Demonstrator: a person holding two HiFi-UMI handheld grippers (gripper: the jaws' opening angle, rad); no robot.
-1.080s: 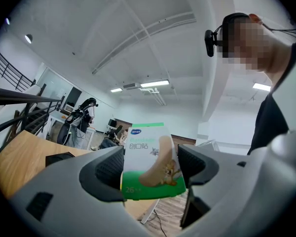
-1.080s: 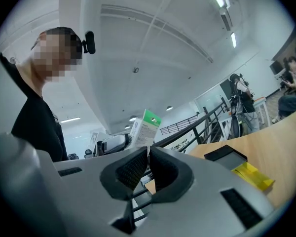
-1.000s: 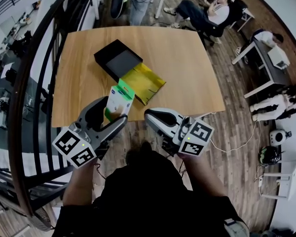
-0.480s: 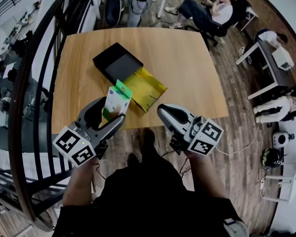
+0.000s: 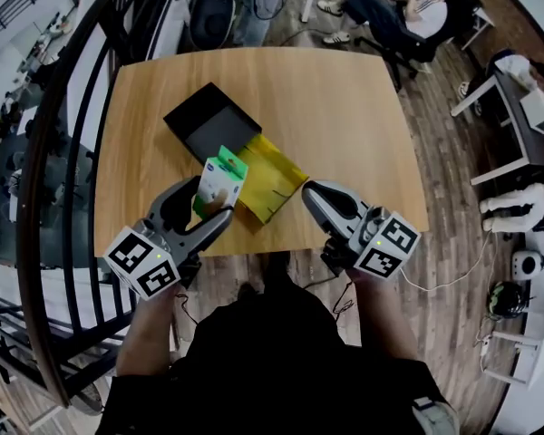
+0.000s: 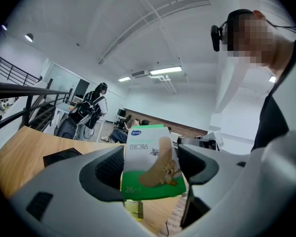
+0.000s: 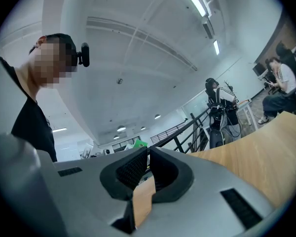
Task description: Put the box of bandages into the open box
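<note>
Green-and-white cardboard marks the box of bandages (image 5: 219, 179), which is held upright in the air, clamped between the fingers (image 6: 104, 168) of the left gripper (image 5: 208, 201). The fingers press on its two opposite sides. Its printed front, showing a plaster and a small cartoon figure, faces that gripper's camera.

The black open box (image 5: 210, 123) lies flat on the wooden worktop (image 5: 344, 116) with its opening facing up. The box of bandages is on the near side of the black open box, close to it but apart, and not inside it.

A yellow-lined shallow lid (image 5: 270, 172) lies right against the black open box's near right side. From the head view the box of bandages overlaps this lid's left corner.

The right gripper (image 5: 312, 191) is to the near right of the black open box, past the yellow-lined lid, about over the worktop's near edge. Its fingers are closed together and hold nothing. Only a thin strip of wood shows through the slit below them in the right gripper view.

Nearer than the black open box, the person holding both grippers appears as a black top (image 5: 272, 361) and two bare forearms.

To the left of the black open box, off the worktop, runs a dark metal railing (image 5: 63, 152). Beyond the black open box's far side, past the worktop's far edge, a seated person (image 5: 408, 16) is on a wooden plank floor (image 5: 435, 152).
</note>
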